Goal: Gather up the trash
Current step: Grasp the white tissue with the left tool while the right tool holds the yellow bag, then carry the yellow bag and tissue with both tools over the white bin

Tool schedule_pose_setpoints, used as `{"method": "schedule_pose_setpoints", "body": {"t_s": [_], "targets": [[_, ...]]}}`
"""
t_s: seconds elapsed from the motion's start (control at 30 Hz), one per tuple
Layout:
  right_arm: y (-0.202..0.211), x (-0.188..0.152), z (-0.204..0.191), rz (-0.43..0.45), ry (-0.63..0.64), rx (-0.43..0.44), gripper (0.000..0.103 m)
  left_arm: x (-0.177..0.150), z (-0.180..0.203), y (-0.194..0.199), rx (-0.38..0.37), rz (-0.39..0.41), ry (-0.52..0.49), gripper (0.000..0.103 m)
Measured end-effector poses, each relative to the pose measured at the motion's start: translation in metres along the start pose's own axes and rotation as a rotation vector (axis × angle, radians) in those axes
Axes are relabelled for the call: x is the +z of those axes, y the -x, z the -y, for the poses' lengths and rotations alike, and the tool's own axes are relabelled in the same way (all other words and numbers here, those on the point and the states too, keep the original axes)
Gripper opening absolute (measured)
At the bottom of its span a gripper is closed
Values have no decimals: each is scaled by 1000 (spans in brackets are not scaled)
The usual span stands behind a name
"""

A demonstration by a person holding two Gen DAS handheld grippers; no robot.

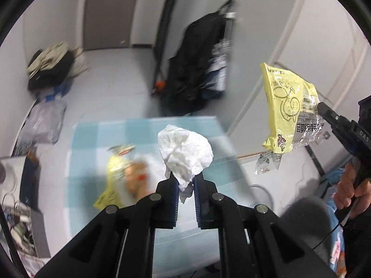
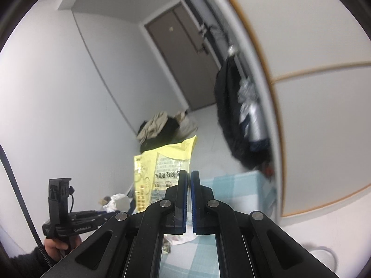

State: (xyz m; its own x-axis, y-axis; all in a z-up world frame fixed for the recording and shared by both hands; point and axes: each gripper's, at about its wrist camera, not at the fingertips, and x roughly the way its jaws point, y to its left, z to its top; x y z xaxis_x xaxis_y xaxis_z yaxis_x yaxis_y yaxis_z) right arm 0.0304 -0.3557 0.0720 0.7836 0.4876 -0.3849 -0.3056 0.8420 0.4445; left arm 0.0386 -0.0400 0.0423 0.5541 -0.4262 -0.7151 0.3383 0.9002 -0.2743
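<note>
- The left gripper [image 1: 186,180] is clenched on a crumpled white paper tissue [image 1: 185,149]; the wad stands above the fingertips, clear of the bench [image 1: 88,139] with its pale blue and white checked cloth.
- The right gripper [image 2: 189,176] is clenched on a crinkly yellow and clear plastic snack wrapper [image 2: 162,162]. In the left wrist view that wrapper [image 1: 289,106] hangs in the air at about 2 o'clock from the tissue, well apart from it.
- A second yellow wrapper with an orange picture [image 1: 123,173] lies on the bench at about 8 o'clock from the tissue, blurred.
- Step in hand, as I judge it: both pieces are picked up and being carried; neither is binned yet.
- No bin shows clearly. A pale round rim [image 2: 324,252] at 4 o'clock in the right wrist view might be one; I cannot tell.
- Next move calls for bringing each gripper over the container and releasing there, keeping the light tissue from snagging on the pads, then returning for the wrapper on the bench.
</note>
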Motion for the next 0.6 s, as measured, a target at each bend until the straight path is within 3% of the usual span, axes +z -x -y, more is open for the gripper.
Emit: {"method": "schedule_pose_setpoints", "body": {"t_s": [0.17,0.3,0.6], "targets": [[59,8,8,73,1,-76,2,16,63,4,-115,16,-81,8],[108,5,31,133,-17,-194,2,22,107,-7,-193,-3,-135,8],[163,-29,122,141,-162,-401,2,16,186,-71,-338,-145,-237,8]]}}
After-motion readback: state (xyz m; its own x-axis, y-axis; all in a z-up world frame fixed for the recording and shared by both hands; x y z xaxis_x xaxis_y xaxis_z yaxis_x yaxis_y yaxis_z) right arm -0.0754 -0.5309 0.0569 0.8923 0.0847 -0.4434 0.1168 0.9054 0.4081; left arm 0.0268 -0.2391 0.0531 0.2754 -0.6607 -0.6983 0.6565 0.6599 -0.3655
